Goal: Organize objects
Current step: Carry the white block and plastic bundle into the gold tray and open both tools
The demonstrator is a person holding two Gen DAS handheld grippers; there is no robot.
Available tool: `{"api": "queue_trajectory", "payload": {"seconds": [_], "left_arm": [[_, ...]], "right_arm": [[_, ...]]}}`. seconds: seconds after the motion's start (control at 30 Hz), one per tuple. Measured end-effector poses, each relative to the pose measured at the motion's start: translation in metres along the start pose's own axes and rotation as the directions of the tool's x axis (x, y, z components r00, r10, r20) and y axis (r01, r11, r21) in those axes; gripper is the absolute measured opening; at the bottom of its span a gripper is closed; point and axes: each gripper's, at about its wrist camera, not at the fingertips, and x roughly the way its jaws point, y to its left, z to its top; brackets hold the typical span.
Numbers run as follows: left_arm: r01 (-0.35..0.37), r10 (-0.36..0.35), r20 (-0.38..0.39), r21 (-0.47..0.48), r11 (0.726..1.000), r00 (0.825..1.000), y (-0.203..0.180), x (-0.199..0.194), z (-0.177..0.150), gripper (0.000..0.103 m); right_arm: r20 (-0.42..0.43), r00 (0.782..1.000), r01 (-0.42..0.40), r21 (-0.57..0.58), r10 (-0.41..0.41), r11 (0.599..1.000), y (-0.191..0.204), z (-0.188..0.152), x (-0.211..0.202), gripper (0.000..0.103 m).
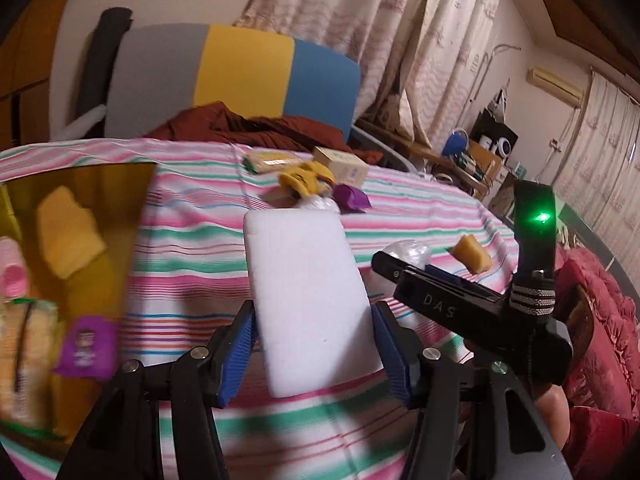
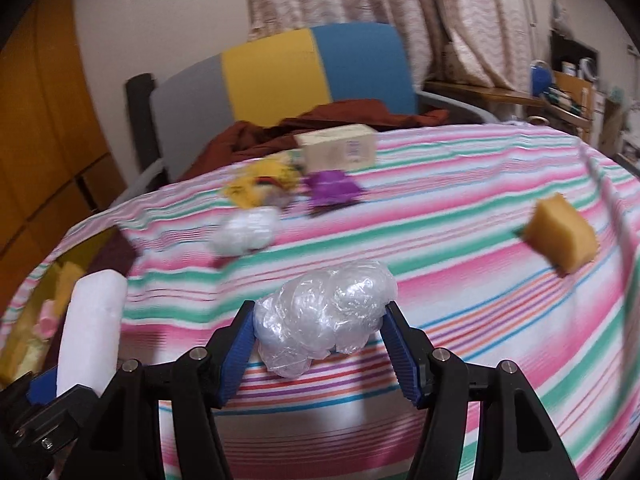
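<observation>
Task looks partly done, as a judgement from how things lie. The counter, under a striped cloth, carries loose items ahead of both grippers: a cream box, a yellow toy, a purple packet, a second wad of plastic wrap, and an orange sponge off to the right. Yellow bin sits to the left of the left gripper; inside it show a yellow sponge, a wrapped snack pack, a purple packet and something pink, blurred. Left gripper pinches a white foam block between its blue pads, block standing forward over the cloth. Right gripper pinches a crumpled ball of clear plastic wrap, held above the counter. Both loads likely bound for the bin; five or so pieces left after them.
</observation>
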Motion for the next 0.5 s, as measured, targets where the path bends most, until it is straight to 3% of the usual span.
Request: {"api": "queue_trajectory", "payload": {"seconds": [0.27,0.5], "left_arm": [[-0.087,0.095,0.066,-0.112,0.990,0.993,0.059,-0.047,0.004,0.058],[-0.193,0.208,0.039,-0.240,0.951,0.977,0.131,-0.060,0.011,0.059]], "right_arm": [[-0.019,0.986,-0.168,-0.101,0.167,0.981,0.077,0.001,-0.012,0.063],[-0.041,0.956,-0.293,-0.212,0.291,0.932,0.151,0.005,-0.018,0.063]]}}
